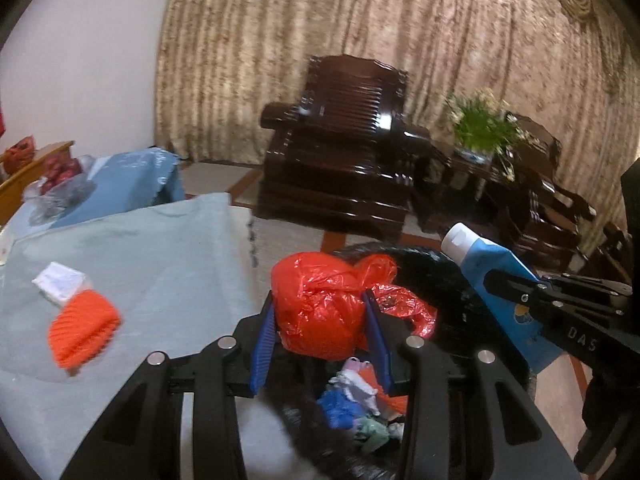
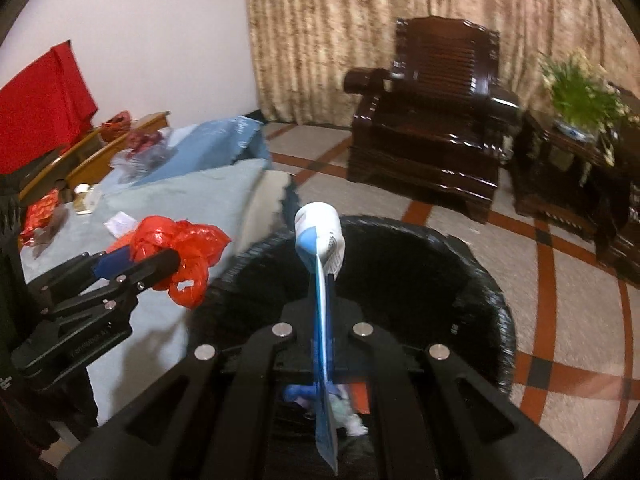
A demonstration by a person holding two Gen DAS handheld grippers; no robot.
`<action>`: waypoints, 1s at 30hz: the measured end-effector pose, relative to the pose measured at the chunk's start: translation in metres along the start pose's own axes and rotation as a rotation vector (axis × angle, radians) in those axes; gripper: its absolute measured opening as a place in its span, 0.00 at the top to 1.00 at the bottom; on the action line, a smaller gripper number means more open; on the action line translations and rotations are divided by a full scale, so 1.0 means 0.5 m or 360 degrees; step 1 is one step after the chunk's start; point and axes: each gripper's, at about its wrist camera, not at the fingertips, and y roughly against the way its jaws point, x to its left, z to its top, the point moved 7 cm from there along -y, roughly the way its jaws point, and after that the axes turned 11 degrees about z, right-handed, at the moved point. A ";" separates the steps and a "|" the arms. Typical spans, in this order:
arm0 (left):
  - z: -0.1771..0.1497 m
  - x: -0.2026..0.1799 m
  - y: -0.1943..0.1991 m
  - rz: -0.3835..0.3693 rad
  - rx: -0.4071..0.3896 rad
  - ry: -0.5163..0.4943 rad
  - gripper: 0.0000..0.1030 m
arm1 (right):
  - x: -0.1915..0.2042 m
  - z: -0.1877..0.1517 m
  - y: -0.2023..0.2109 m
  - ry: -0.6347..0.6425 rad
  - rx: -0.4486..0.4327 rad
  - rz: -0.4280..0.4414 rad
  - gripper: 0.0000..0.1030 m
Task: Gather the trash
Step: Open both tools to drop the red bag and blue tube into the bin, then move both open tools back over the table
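Observation:
My left gripper [image 1: 320, 300] is shut on a crumpled red plastic bag [image 1: 320, 304], its blue pads pressing both sides; it hangs over the near rim of a black-lined trash bin [image 1: 432, 280]. My right gripper [image 2: 323, 280] is shut on a flat blue-and-white tube [image 2: 320, 248] with a white cap, edge-on, above the open bin [image 2: 420, 264]. Each view shows the other hand: the right gripper [image 1: 492, 280] with the tube [image 1: 496, 276] at right, the left gripper [image 2: 136, 264] with the red bag [image 2: 180, 248] at left. Mixed trash [image 1: 352, 400] lies in the bin.
A table under a light-blue cloth [image 1: 160, 248] stands left of the bin, with an orange ribbed item [image 1: 84, 324] and white paper [image 1: 60, 282] on it. A dark wooden armchair [image 2: 432, 128] and a side table with a plant [image 2: 576, 96] stand beyond on the tiled floor [image 2: 560, 280].

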 end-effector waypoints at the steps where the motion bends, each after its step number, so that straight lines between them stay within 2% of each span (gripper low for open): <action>1: -0.001 -0.014 -0.009 -0.0009 0.0007 -0.0014 0.60 | -0.017 -0.008 -0.005 -0.0016 0.0014 -0.0019 0.99; 10: -0.012 -0.101 -0.065 -0.0086 0.0064 -0.0121 0.56 | -0.104 -0.050 -0.040 -0.0128 0.0075 -0.0077 0.99; 11: -0.012 -0.102 -0.065 -0.0091 0.0063 -0.0129 0.54 | -0.108 -0.053 -0.043 -0.0131 0.0078 -0.0081 0.98; 12: -0.013 -0.105 -0.065 -0.0098 0.0064 -0.0138 0.47 | -0.112 -0.056 -0.043 -0.0130 0.0079 -0.0090 0.96; 14: -0.016 -0.104 -0.065 -0.0110 0.0068 -0.0133 0.34 | -0.117 -0.059 -0.044 -0.0128 0.0089 -0.0118 0.88; 16: -0.016 -0.099 -0.060 -0.0117 0.0057 -0.0123 0.31 | -0.123 -0.063 -0.042 -0.0133 0.0093 -0.0157 0.57; 18: -0.016 -0.093 -0.054 -0.0120 0.0056 -0.0123 0.25 | -0.124 -0.066 -0.034 -0.0132 0.0083 -0.0187 0.50; 20: -0.013 -0.083 -0.047 -0.0111 0.0043 -0.0113 0.21 | -0.124 -0.069 -0.026 -0.0137 0.0073 -0.0210 0.30; 21: -0.012 -0.076 -0.043 -0.0106 0.0041 -0.0107 0.19 | -0.125 -0.069 -0.022 -0.0140 0.0057 -0.0222 0.17; 25: -0.002 -0.038 -0.022 -0.0055 0.0012 -0.0090 0.13 | -0.101 -0.060 0.001 -0.0148 -0.0037 -0.0153 0.07; 30: 0.004 0.032 0.014 0.0019 -0.0012 -0.0028 0.11 | -0.051 -0.034 0.022 -0.0114 -0.0111 -0.0083 0.07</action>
